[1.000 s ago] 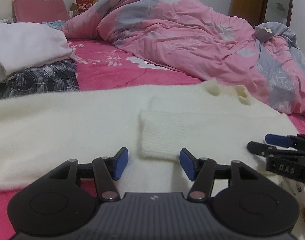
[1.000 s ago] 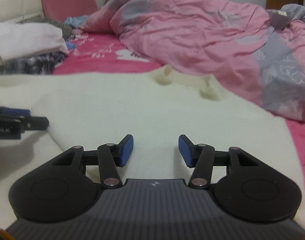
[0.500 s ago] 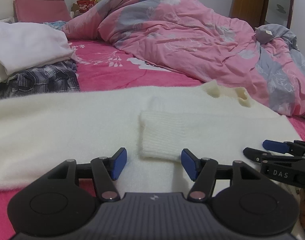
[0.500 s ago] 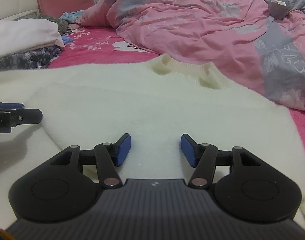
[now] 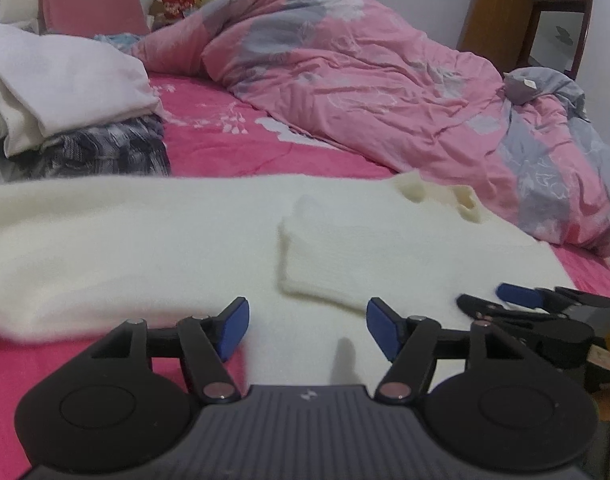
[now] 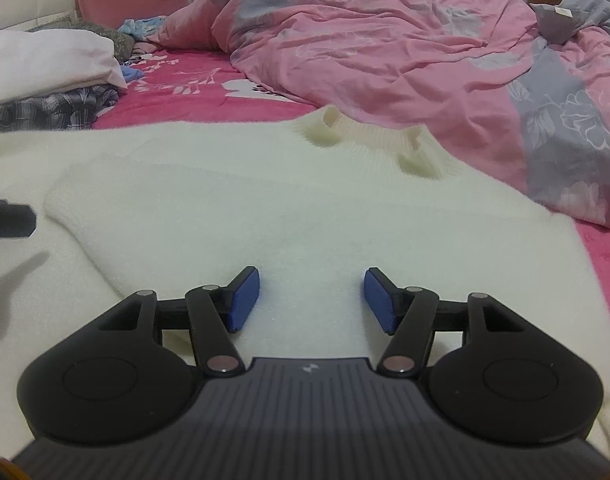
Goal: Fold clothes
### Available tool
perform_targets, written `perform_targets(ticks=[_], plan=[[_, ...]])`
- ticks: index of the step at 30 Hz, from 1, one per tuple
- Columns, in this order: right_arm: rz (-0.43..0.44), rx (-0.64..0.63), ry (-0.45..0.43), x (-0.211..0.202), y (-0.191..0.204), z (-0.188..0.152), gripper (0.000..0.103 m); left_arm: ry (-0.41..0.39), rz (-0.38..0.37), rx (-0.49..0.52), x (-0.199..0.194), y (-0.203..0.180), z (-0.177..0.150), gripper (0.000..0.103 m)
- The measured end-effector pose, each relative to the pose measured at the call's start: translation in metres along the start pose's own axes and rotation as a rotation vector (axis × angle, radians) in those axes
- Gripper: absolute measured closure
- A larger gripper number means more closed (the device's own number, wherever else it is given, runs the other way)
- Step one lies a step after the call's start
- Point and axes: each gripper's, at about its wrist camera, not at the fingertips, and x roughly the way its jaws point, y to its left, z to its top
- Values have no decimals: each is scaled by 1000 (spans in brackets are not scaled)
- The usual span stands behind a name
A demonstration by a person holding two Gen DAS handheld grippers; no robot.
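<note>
A cream knitted sweater [image 5: 145, 240] lies flat across the pink bed, its collar [image 6: 369, 140] towards the duvet. One sleeve is folded over the body, and its ribbed cuff [image 5: 325, 276] ends just ahead of my left gripper [image 5: 307, 320]. The left jaws are opening, with only the flat knit under the gap between the blue pads. My right gripper [image 6: 311, 296] hovers open over the folded sleeve and the sweater [image 6: 305, 208], holding nothing. It also shows at the right edge of the left wrist view, right gripper [image 5: 509, 300].
A crumpled pink and grey duvet [image 5: 365, 80] fills the far side of the bed. A stack of white and plaid folded clothes [image 5: 65, 100] sits at the left, with a pink pillow [image 5: 89, 4] behind. Wooden furniture [image 5: 497, 12] stands at the back right.
The jaws of both grippers stand wider apart than a second ago. The left gripper has shifted and lifted slightly; the sweater lies as before.
</note>
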Motion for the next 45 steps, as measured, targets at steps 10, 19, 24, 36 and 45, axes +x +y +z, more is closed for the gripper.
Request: perform_targets(ticks=[10, 19, 24, 36, 45], plan=[[6, 14, -7, 0, -2, -2, 44, 20, 10, 43, -1, -11, -5, 17], [6, 18, -10, -1, -2, -2, 43, 59, 41, 40, 7, -10, -8, 14], [7, 20, -12, -1, -2, -3, 43, 63, 53, 52, 8, -11, -9, 13], [8, 23, -14, 0, -2, -3, 43, 69, 69, 56, 8, -12, -8, 12], [9, 20, -15, 0, -3, -3, 43, 67, 72, 51, 7, -10, -6, 12]])
